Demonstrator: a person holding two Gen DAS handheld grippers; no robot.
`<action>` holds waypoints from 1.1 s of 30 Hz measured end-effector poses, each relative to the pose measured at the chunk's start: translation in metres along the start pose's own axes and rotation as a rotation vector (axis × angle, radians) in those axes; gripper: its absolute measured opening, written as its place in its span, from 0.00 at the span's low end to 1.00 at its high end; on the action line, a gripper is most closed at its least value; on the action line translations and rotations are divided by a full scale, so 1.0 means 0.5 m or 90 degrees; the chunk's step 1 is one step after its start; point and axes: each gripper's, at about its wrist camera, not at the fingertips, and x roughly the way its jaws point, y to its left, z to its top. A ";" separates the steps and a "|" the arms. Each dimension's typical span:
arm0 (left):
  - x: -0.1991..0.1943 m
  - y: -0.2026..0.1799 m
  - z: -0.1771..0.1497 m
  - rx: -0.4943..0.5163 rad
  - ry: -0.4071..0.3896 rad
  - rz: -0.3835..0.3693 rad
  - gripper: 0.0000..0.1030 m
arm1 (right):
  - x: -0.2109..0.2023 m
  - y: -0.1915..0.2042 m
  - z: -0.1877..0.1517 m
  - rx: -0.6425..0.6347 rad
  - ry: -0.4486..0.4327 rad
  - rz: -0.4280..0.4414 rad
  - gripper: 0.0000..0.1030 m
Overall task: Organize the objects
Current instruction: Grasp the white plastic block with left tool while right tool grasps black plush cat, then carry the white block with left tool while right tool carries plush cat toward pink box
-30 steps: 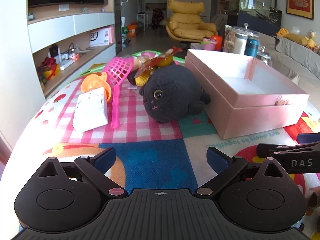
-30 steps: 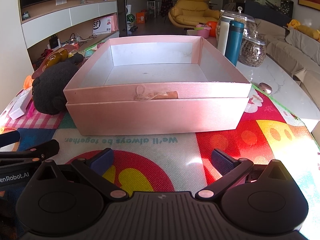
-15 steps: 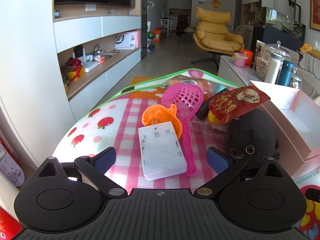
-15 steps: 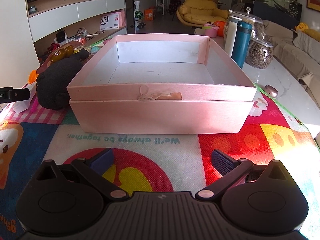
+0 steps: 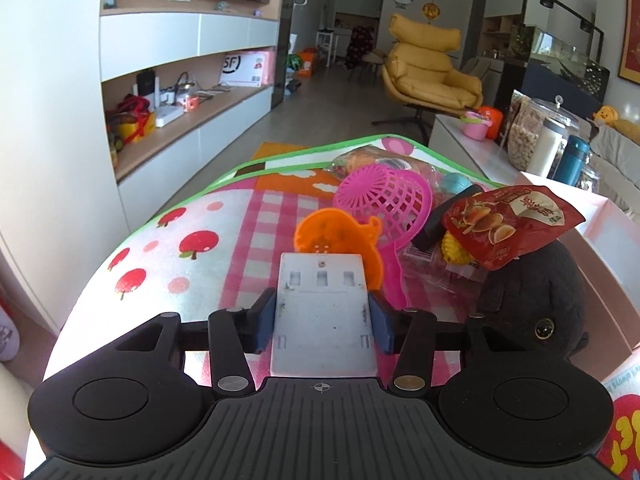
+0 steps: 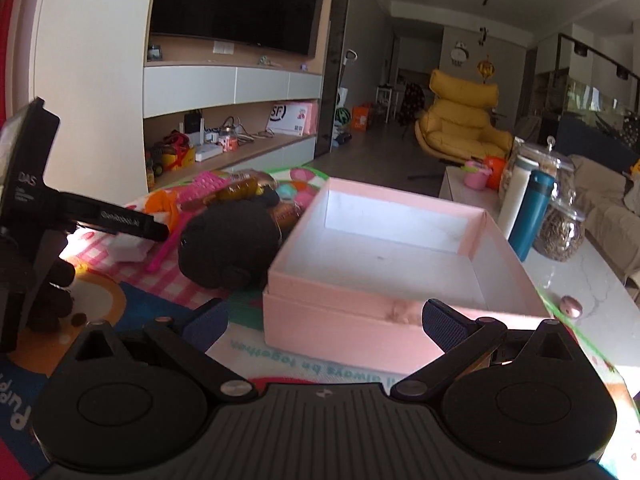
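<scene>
my left gripper is closing on the one white block, pads seemingly touching its sides; right gripper spread, empty; one pink box at twelve o'clock.

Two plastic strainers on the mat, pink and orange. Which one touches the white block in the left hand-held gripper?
The orange strainer: its rim meets the white block's far edge. The pink strainer lies behind, right.

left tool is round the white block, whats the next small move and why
Probably finish closing, then lift. The left tool is closing with the white block between its pads, which look at its sides, and the pink box beside the black plush sits empty.
</scene>
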 end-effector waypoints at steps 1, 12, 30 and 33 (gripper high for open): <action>-0.004 0.000 -0.002 0.004 0.000 -0.007 0.51 | 0.003 0.009 0.018 -0.013 -0.005 0.006 1.00; -0.086 0.035 -0.011 -0.002 0.005 -0.064 0.51 | 0.145 0.206 0.067 -0.293 -0.007 -0.039 0.97; -0.173 0.022 -0.019 -0.028 -0.012 -0.094 0.51 | 0.141 0.226 0.072 -0.274 0.046 -0.041 0.68; -0.187 0.006 -0.017 -0.020 -0.015 -0.097 0.51 | 0.100 0.215 0.075 -0.256 0.035 -0.030 0.68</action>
